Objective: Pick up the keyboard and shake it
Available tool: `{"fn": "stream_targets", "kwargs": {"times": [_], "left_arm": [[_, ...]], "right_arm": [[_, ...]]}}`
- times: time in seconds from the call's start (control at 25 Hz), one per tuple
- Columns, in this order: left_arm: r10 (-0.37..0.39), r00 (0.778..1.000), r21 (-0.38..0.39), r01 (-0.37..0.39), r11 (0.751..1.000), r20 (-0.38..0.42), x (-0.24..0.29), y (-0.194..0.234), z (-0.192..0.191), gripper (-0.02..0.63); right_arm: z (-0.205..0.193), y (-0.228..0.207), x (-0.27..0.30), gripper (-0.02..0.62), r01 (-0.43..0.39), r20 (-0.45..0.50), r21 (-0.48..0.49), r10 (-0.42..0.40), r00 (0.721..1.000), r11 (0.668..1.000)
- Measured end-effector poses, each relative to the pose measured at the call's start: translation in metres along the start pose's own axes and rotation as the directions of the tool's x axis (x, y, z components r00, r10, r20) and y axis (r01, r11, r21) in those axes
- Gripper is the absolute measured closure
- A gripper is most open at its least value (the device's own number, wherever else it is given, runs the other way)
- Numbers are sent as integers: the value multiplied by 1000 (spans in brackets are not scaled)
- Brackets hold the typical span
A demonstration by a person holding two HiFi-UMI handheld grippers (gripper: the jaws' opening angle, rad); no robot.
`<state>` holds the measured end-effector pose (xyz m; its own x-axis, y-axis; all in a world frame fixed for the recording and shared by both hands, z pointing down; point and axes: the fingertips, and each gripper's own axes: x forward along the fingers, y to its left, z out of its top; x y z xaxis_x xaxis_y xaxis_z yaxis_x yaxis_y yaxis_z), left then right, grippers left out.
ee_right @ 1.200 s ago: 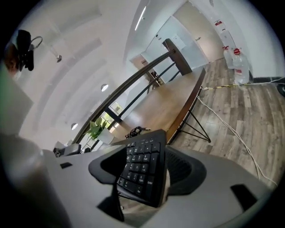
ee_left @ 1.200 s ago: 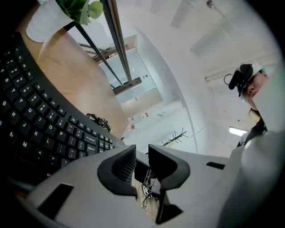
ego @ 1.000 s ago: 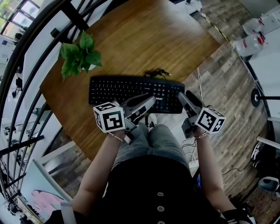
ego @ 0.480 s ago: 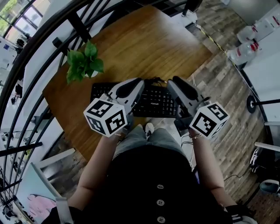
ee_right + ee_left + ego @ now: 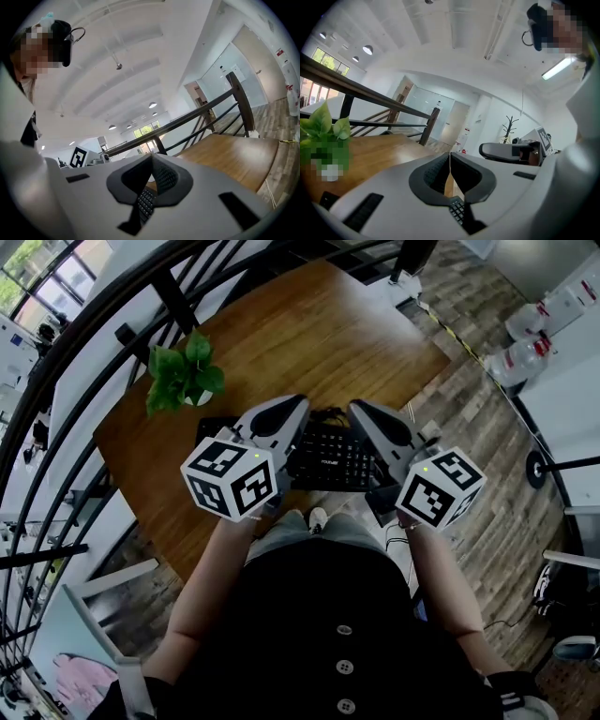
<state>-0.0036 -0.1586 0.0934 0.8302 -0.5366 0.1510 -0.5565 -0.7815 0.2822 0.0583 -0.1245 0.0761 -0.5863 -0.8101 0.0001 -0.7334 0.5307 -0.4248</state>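
- In the head view the flat black plastic keyboard (image 5: 328,460) lies on the brown wooden table (image 5: 309,343), along the near edge just in front of the person's lap. A tangle of black cable (image 5: 328,412) sits at its far side.
- The left gripper (image 5: 296,409) hangs above the keyboard's left half and is clear of it. Its own view shows the jaws have just been closing and now meet tip to tip. Nothing is between them, and only a few keys show below through the gap.
- The right gripper (image 5: 360,411) is in the same position over the right half. Its jaws have just closed too and are clenched on air, with a strip of keys visible underneath.
- I judge the pick-up not done. As far as I can tell the keyboard rests flat on the wood, and neither claw has any hold on it.
- The shake has therefore not begun either.
- Nearly the whole job is left for me: spread both sets of jaws, bring them down to the keyboard's edge or ends, clamp on, lift it off the table and shake it.
- The leafy green potted plant (image 5: 183,376) stands near the far-left corner, well apart from the keyboard. I expect no trouble from it.
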Motion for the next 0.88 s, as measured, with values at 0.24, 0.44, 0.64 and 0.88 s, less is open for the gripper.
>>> {"fn": "stream_targets", "kwargs": {"times": [0.24,0.44,0.64,0.88], "left_arm": [[-2,1000,18,2,1000,-9,0,-4,0,586],[-12,1000,24,12,1000,-27,2,-9,-3,586],[-21,999,13,21,1000,-39,-1,-11,-9,586],[-51,998,-2,51,999,-32,-6,-13,-9,586]], "right_arm": [[-5,3,1,569,-3,-36,-32,2,999,999],[-5,8,0,569,-34,-104,-90,24,994,995],[-8,12,-1,569,-72,-159,-124,52,986,990],[-11,19,-5,569,-127,-193,-130,100,976,983]]}}
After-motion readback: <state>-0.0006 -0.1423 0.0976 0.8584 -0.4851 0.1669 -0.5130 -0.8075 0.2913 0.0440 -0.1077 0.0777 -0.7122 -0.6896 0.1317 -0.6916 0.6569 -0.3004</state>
